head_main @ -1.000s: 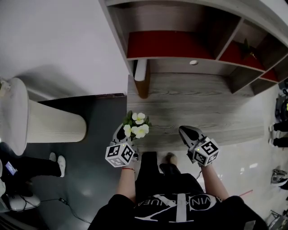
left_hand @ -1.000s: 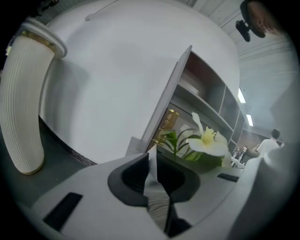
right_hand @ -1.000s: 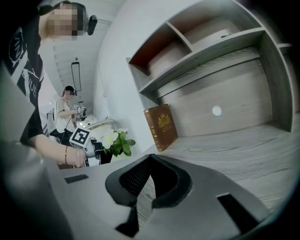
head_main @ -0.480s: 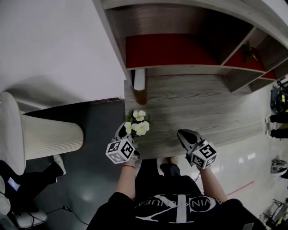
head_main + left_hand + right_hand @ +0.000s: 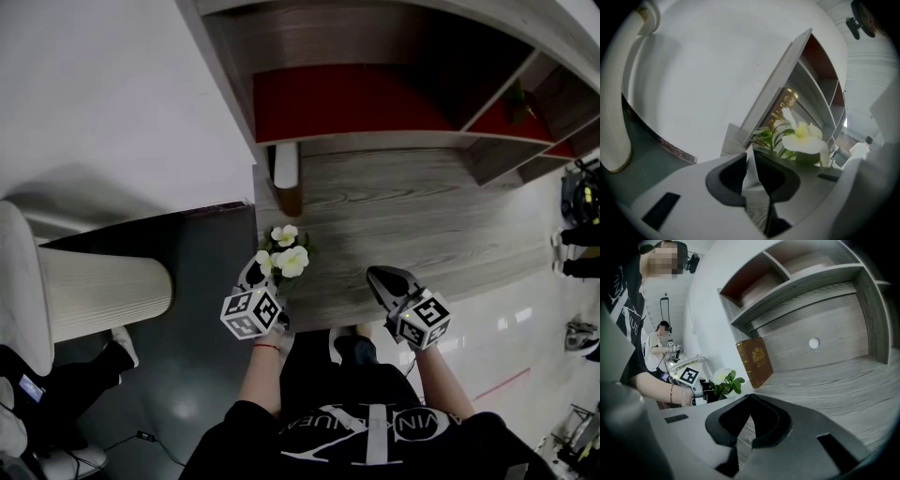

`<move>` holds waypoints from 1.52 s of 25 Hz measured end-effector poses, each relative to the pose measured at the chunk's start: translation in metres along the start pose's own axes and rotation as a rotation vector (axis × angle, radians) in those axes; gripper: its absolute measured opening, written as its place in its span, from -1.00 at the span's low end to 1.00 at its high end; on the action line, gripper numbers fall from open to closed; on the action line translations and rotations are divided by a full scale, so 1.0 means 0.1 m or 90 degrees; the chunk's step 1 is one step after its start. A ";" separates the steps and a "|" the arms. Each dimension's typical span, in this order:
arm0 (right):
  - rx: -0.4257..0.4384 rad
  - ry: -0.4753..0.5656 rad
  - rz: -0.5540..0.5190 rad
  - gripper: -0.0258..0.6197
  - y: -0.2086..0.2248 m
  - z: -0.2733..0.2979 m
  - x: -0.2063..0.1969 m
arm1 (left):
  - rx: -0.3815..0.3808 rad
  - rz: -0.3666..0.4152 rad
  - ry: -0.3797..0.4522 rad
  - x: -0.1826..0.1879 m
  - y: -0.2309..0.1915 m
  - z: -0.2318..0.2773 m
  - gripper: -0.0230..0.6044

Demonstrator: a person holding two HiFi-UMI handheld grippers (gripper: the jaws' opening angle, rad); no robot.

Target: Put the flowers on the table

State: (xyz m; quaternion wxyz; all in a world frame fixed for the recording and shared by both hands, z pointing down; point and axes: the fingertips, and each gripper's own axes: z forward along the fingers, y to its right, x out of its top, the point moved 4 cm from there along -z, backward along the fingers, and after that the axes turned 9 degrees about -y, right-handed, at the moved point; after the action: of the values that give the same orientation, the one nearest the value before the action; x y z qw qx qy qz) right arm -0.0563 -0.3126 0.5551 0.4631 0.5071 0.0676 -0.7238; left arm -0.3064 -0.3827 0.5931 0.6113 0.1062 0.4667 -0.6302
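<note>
**A:** Start on the left. What is the left gripper (image 5: pixel 255 277) carrying?

**B:** The flowers (image 5: pixel 285 259): white blooms over green leaves. Its fingers (image 5: pixel 725 177) are pinched on the base of the bunch, and the blooms stick out past the tips. They are in front of the book (image 5: pixel 286 171), on the person's side of it, over the front left corner of the surface (image 5: pixel 422 220).

**A:** Are they down yet?

**B:** I can't tell whether the base touches the wood. Either way, that spot is close to the edge.

**A:** So how should they be set down?

**B:** I would carry them a little further in towards the book, so that they are well onto the wood but stop short of the cover. Lower them until the base rests, keep the bunch upright, and only then ease the fingers apart. Then draw straight back towards the person so the tips don't drag the leaves and topple them.

**A:** And on the right?

**B:** The right gripper (image 5: pixel 384 279) hangs to the right of the book and nearer the person, over the front edge. Its fingers are pressed together on nothing. It seems best kept there, ready to steady the bunch if it leans.
</note>
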 end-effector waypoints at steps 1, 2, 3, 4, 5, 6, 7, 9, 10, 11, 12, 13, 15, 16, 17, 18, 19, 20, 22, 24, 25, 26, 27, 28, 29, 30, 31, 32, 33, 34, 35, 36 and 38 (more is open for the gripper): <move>0.004 0.002 0.000 -0.89 -0.01 0.01 0.00 | 0.003 0.006 -0.005 0.00 0.00 0.00 -0.76; 0.010 0.006 0.001 -0.89 -0.02 0.02 0.01 | 0.007 0.010 -0.008 0.01 -0.01 -0.01 -0.76; 0.014 0.007 0.000 -0.89 -0.03 0.03 0.01 | 0.009 0.009 -0.010 0.01 -0.01 -0.01 -0.75; 0.014 0.003 -0.001 -0.89 -0.03 0.03 0.00 | 0.009 0.005 -0.010 0.01 -0.01 -0.02 -0.74; 0.013 -0.003 -0.004 -0.89 -0.04 0.03 -0.01 | 0.007 -0.002 -0.008 0.00 -0.01 -0.04 -0.73; 0.012 -0.008 -0.008 -0.89 -0.04 0.02 -0.02 | 0.003 -0.011 -0.003 0.00 -0.01 -0.05 -0.70; 0.012 -0.012 -0.011 -0.89 -0.04 0.02 -0.02 | -0.002 -0.021 0.002 -0.01 -0.02 -0.06 -0.67; 0.012 -0.018 -0.019 -0.89 -0.04 0.01 -0.03 | -0.015 -0.038 0.015 -0.02 -0.01 -0.10 -0.65; 0.012 -0.019 -0.022 -0.89 -0.05 0.00 -0.03 | -0.021 -0.045 0.021 -0.02 -0.01 -0.12 -0.65; 0.014 -0.018 -0.023 -0.89 -0.05 -0.01 -0.03 | -0.026 -0.051 0.025 -0.03 0.00 -0.14 -0.65; 0.016 -0.016 -0.023 -0.89 -0.05 -0.01 -0.03 | -0.027 -0.055 0.028 -0.05 0.00 -0.16 -0.63; 0.018 -0.013 -0.023 -0.89 -0.05 -0.02 -0.03 | -0.026 -0.059 0.030 -0.06 -0.01 -0.18 -0.63; 0.020 -0.011 -0.023 -0.89 -0.06 -0.04 -0.03 | -0.020 -0.064 0.036 -0.07 -0.02 -0.22 -0.63; 0.021 -0.012 -0.024 -0.89 -0.06 -0.04 -0.03 | -0.017 -0.067 0.039 -0.08 -0.03 -0.25 -0.63; 0.023 -0.012 -0.024 -0.89 -0.06 -0.05 -0.03 | -0.013 -0.069 0.043 -0.09 -0.04 -0.27 -0.63; 0.026 -0.009 -0.024 -0.89 -0.06 -0.05 -0.03 | -0.010 -0.071 0.047 -0.09 -0.05 -0.30 -0.63; 0.030 -0.004 -0.022 -0.89 -0.07 -0.05 -0.03 | -0.007 -0.072 0.052 -0.09 -0.05 -0.32 -0.63; 0.033 0.001 -0.020 -0.89 -0.07 -0.06 -0.02 | -0.004 -0.073 0.056 -0.09 -0.06 -0.35 -0.63; 0.030 -0.003 -0.023 -0.89 -0.06 -0.07 -0.02 | 0.002 -0.071 0.063 -0.09 -0.06 -0.41 -0.63; 0.027 -0.008 -0.029 -0.89 -0.04 -0.09 -0.02 | 0.008 -0.068 0.068 -0.10 -0.05 -0.46 -0.63; 0.026 -0.006 -0.029 -0.89 -0.04 -0.11 -0.01 | 0.009 -0.067 0.071 -0.10 -0.03 -0.49 -0.65; 0.027 -0.003 -0.029 -0.89 -0.03 -0.12 -0.01 | 0.010 -0.065 0.073 -0.11 -0.02 -0.52 -0.68; 0.028 0.000 -0.028 -0.89 -0.02 -0.14 -0.01 | 0.012 -0.063 0.075 -0.12 -0.01 -0.54 -0.71; 0.029 0.002 -0.029 -0.89 -0.02 -0.15 -0.01 | 0.016 -0.060 0.077 -0.13 0.01 -0.57 -0.77; 0.030 0.004 -0.030 -0.89 -0.01 -0.16 0.00 | 0.019 -0.055 0.080 -0.14 0.02 -0.60 -0.81; 0.031 0.006 -0.031 -0.89 -0.01 -0.18 0.00 | 0.022 -0.048 0.083 -0.14 0.03 -0.63 -0.86; 0.032 0.009 -0.033 -0.89 -0.01 -0.19 0.00 | 0.023 -0.039 0.089 -0.14 0.06 -0.66 -0.90; 0.035 0.014 -0.035 -0.89 -0.02 -0.21 0.01 | 0.024 -0.028 0.095 -0.13 0.08 -0.70 -0.91; 0.039 0.022 -0.034 -0.89 -0.03 -0.23 0.03 | 0.026 -0.017 0.101 -0.12 0.10 -0.74 -0.91; 0.043 0.031 -0.034 -0.89 -0.03 -0.25 0.04 | 0.029 -0.006 0.108 -0.11 0.12 -0.78 -0.92; 0.044 0.036 -0.036 -0.89 -0.04 -0.27 0.06 | 0.034 0.007 0.114 -0.10 0.15 -0.82 -0.92; 0.044 0.040 -0.041 -0.89 -0.03 -0.28 0.07 | 0.041 0.020 0.121 -0.08 0.17 -0.86 -0.92; 0.044 0.047 -0.054 -0.89 -0.03 -0.32 0.11 | 0.053 0.044 0.134 -0.05 0.21 -0.95 -0.92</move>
State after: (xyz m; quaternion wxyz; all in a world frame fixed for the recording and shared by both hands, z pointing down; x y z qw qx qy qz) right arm -0.0380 -0.2994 0.5304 0.4117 0.5454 0.0810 -0.7256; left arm -0.3283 -0.3074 0.5357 0.5751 0.2131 0.4978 -0.6133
